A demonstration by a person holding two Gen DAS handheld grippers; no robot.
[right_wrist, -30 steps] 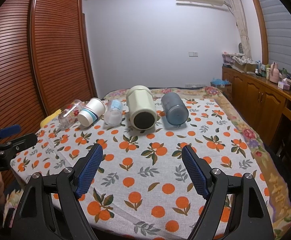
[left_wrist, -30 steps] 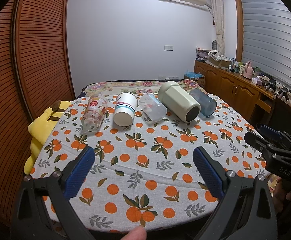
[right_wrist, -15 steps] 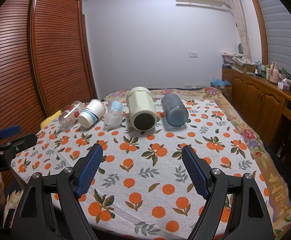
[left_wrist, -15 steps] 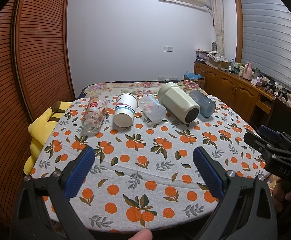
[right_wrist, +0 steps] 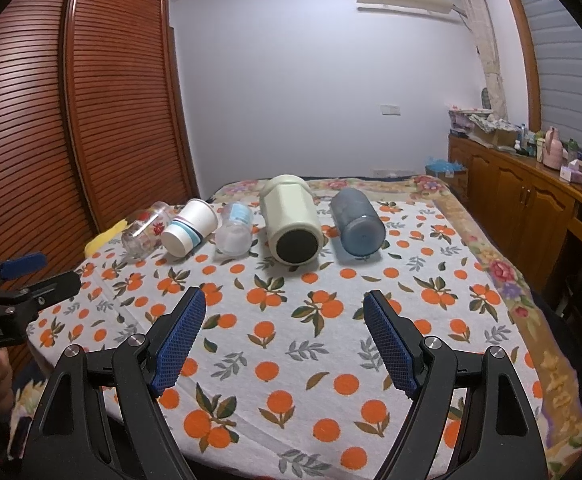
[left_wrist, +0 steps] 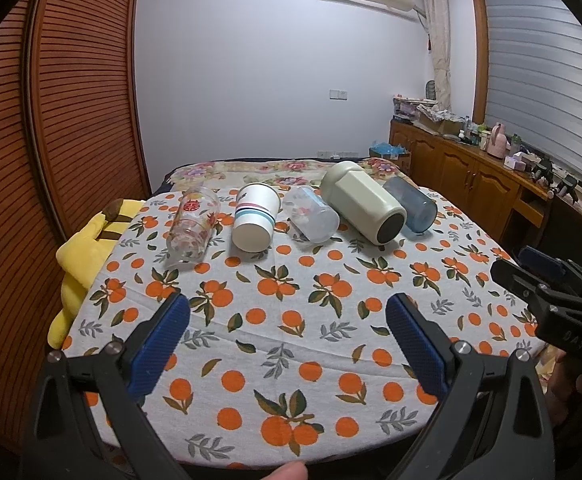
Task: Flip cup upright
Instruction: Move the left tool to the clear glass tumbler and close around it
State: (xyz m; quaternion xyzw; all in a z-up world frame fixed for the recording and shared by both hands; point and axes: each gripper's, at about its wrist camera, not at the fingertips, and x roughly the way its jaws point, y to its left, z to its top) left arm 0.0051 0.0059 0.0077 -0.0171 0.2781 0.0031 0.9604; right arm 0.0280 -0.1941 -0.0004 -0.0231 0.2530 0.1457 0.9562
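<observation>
Five cups (left_wrist: 251, 221) lie toward the bed's (left_wrist: 275, 344) far edge; both grippers (left_wrist: 287, 330) (right_wrist: 283, 334) are held released, and rolling on contact is risked.

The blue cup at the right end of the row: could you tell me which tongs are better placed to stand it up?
Probably the right tongs: open, empty, facing the blue cup. The left tongs face the paper cup farther left.

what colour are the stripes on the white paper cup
Teal-blue bands with a thin pink line, ringing the paper cup; clearest in the left wrist view.
</observation>
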